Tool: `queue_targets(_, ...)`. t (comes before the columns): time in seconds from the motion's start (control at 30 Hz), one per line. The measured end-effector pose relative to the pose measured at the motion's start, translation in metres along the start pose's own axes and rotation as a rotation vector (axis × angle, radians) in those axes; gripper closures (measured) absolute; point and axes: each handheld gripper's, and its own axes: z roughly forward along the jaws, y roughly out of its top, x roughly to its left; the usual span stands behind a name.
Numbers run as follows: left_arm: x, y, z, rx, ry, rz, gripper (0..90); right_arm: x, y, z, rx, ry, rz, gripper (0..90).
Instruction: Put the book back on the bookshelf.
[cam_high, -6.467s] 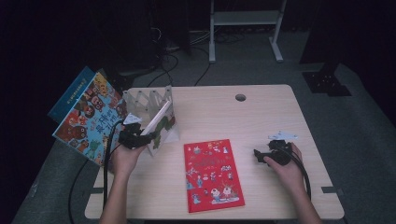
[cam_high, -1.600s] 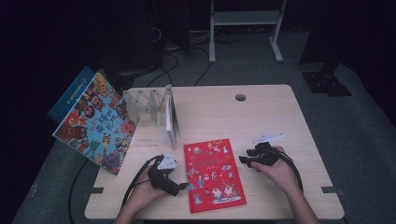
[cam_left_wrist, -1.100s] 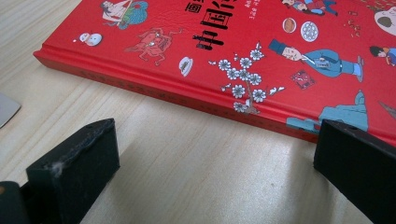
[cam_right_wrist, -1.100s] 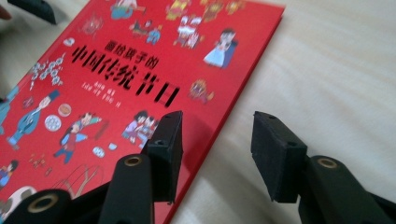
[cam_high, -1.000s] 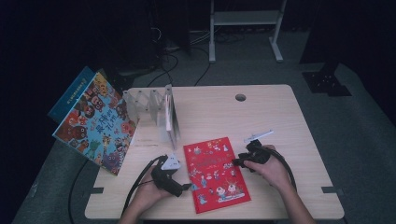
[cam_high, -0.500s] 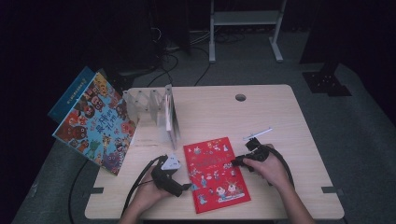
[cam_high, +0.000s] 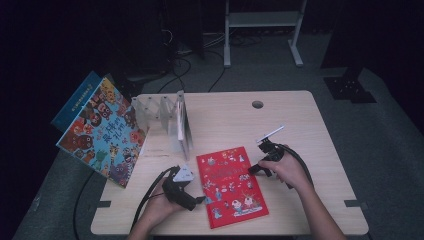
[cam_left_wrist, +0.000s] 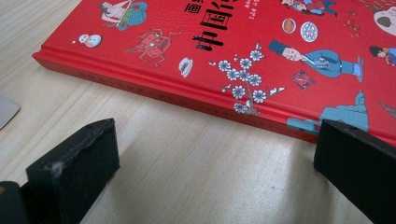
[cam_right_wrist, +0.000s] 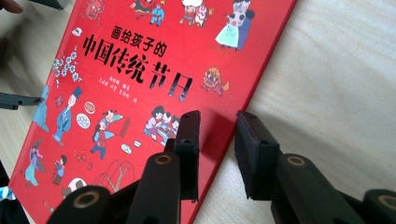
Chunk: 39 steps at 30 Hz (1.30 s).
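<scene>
A red picture book (cam_high: 231, 185) lies flat on the wooden table (cam_high: 300, 125), near its front edge. My left gripper (cam_high: 200, 200) rests on the table at the book's left side. Its jaws stand wide open (cam_left_wrist: 215, 140), facing the book's spine (cam_left_wrist: 187, 93), with bare wood between them. My right gripper (cam_high: 252, 170) is at the book's right edge. Its jaws (cam_right_wrist: 215, 121) have just been closing and stand narrow. They straddle the edge, one over the red cover (cam_right_wrist: 140, 70) and one over the table, without pressing on it.
A blue picture book (cam_high: 102, 130) leans out past the table's left edge. Beside it stands a clear file rack (cam_high: 155, 112) with a thin book (cam_high: 182, 125) upright in it. A cable hole (cam_high: 257, 104) sits at the back of the table.
My right gripper has moved left onto the book's right edge and its jaws have narrowed. The left gripper, which came earlier from the rack, has stayed still at the spine.
</scene>
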Motion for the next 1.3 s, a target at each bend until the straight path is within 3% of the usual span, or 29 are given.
queue_targets(0.4,-0.003,0.005,0.006,0.000,-0.004,0.006,0.0,0.002,0.018,-0.002,0.075,-0.033,0.035,71.9)
queue_targets(0.67,-0.003,0.008,0.008,0.003,-0.014,0.016,0.0,-0.007,0.021,-0.002,0.074,-0.006,0.062,72.2)
queue_targets(0.77,-0.003,0.008,0.008,0.004,-0.014,0.016,0.0,-0.009,0.022,0.002,0.105,-0.029,0.062,69.9)
queue_targets(1.13,-0.003,0.009,0.008,0.004,-0.019,0.019,0.0,-0.008,0.022,0.002,0.103,-0.018,0.062,70.8)
queue_targets(1.3,-0.002,0.009,0.009,0.001,-0.021,0.018,0.0,-0.007,0.022,-0.009,0.067,0.026,0.060,72.0)
